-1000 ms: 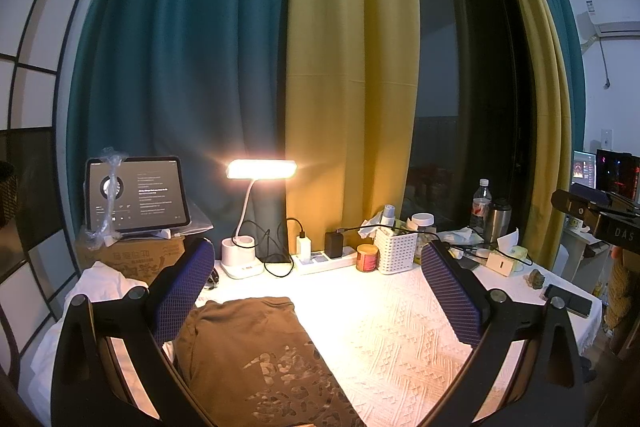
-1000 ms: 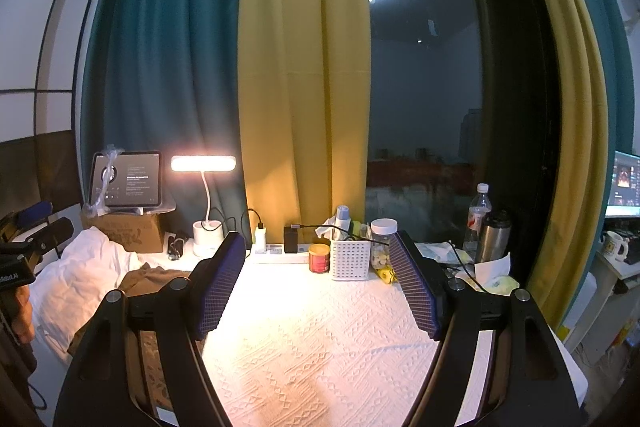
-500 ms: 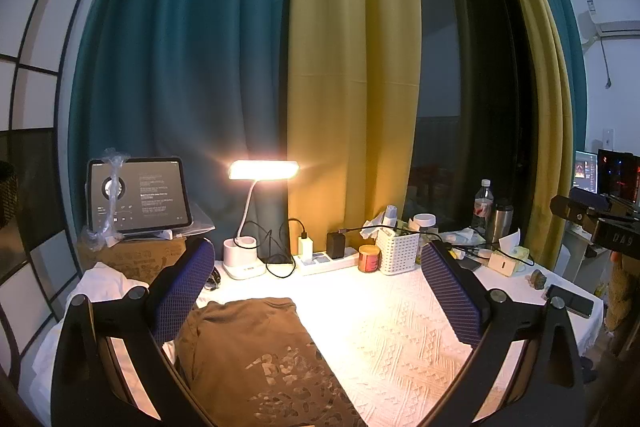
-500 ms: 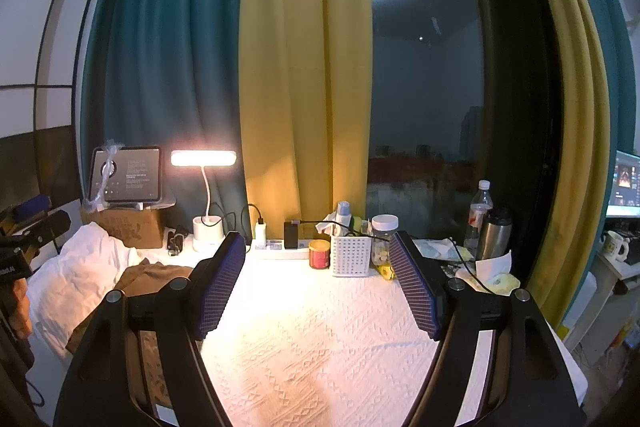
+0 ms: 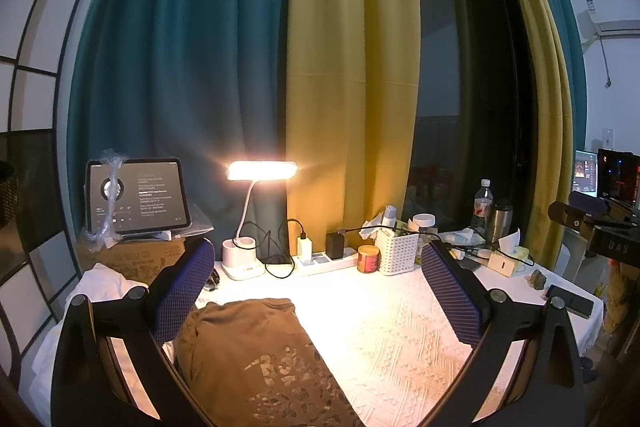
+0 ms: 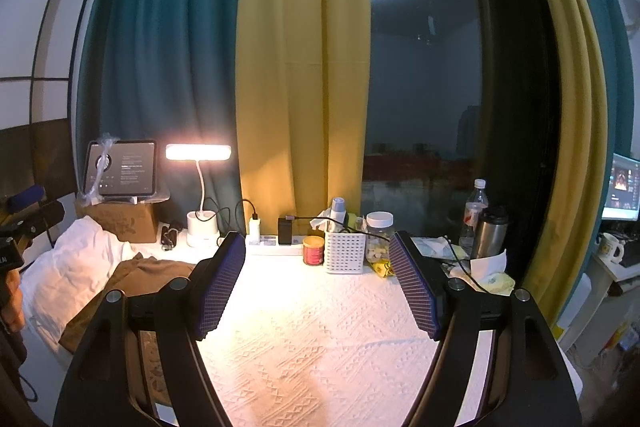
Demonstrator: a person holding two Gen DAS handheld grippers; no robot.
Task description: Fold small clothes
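The brown garment (image 5: pixel 256 355) lies spread on the white-covered worktop (image 5: pixel 400 327), low and to the left between the pads of the left hand-held gripper (image 5: pixel 320 291), its near part running out of the bottom of that view; its long axis seems to run from the near edge away toward the desk lamp (image 5: pixel 262 171). From the right hand-held gripper (image 6: pixel 316 287) the same garment sits off to the left, partly behind the left finger (image 6: pixel 218 287), so the left hand is judged the nearer one and the right would have to travel leftward to share the work. Both hand-held grippers are spread wide with nothing between their pads, hovering above the cloth and apart from the garment (no contact shows in either view). Compared with a second ago almost nothing differs: the garment lies in the same folds, and both views have only drifted slightly, the jaws unchanged.
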